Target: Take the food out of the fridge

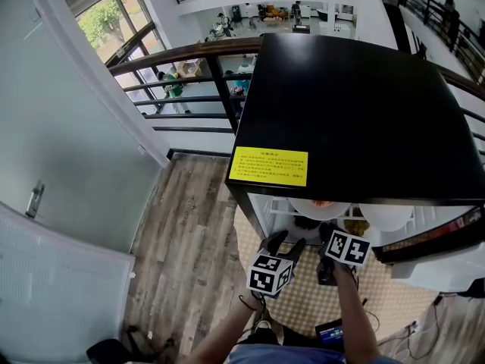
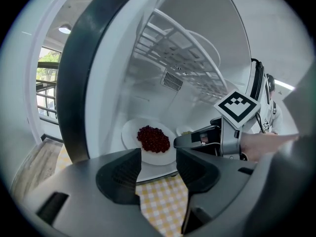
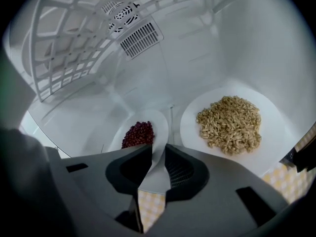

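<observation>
The round white plate of dark red beans (image 3: 161,125) lies inside the black-topped fridge (image 1: 348,105), left of a white plate of pale grain (image 3: 276,127). The right gripper (image 3: 158,151) is clamped on its right-hand rim, so the pull likely runs straight back toward the person. The left gripper (image 2: 158,154) hovers just short of the plate's near edge, jaws apart and empty.
</observation>
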